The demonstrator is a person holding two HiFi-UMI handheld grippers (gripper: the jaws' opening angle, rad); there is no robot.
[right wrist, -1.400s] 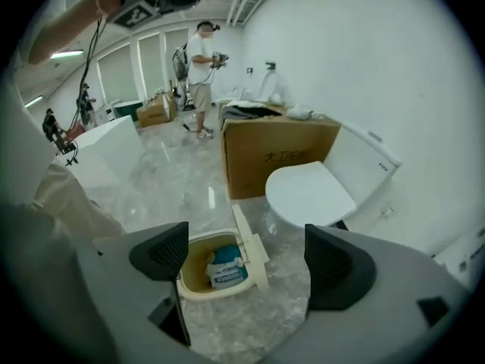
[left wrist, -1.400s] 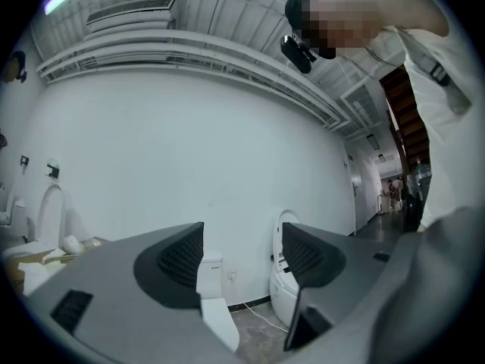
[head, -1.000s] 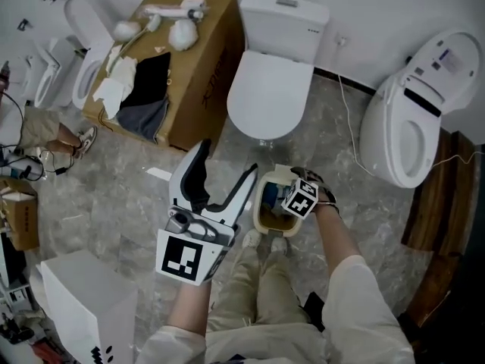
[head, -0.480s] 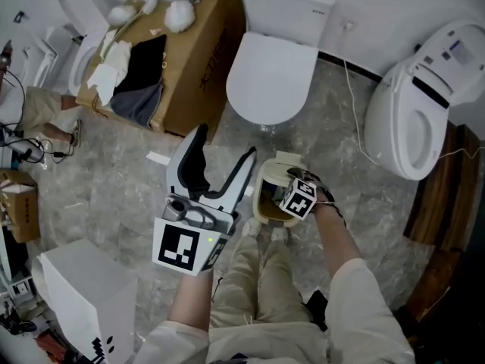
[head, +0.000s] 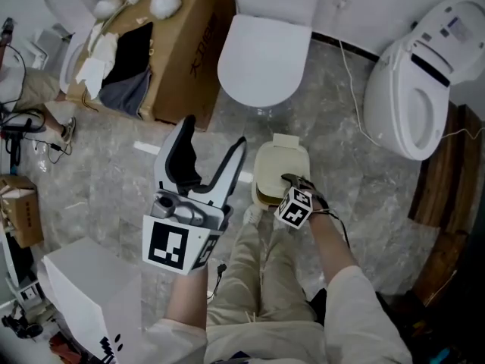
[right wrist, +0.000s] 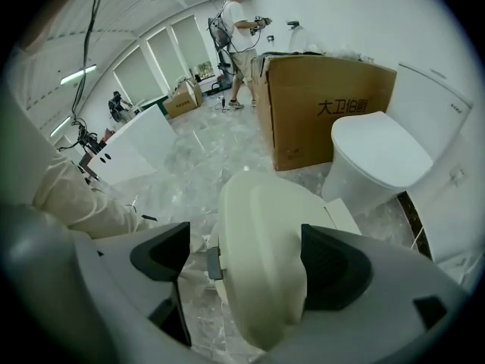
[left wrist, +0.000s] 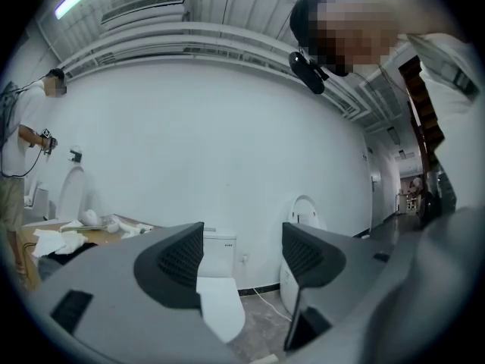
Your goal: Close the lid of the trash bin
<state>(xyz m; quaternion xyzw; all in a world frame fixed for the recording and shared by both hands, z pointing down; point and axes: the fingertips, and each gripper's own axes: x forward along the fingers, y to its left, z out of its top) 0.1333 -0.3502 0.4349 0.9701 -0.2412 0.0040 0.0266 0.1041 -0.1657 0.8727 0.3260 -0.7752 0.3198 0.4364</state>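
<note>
The small cream plastic trash bin (head: 260, 197) stands on the floor at 6 o'clock from the white toilet (head: 261, 59). Its rounded cream lid (right wrist: 261, 249) looks almost down, with a thin dark gap at the near edge. The right gripper (head: 294, 184) is over the lid with fingers wide apart and not squeezing, so a soft push straight down should shut it without tipping the bin. The left gripper (head: 214, 141), at 9 o'clock from the bin, has its fingers apart and holds nothing.

Trash bin (head: 280, 169) sits before 1 toilet (head: 261, 59); cardboard box (head: 178, 51) left of it (another toilet (head: 413, 97) right).
</note>
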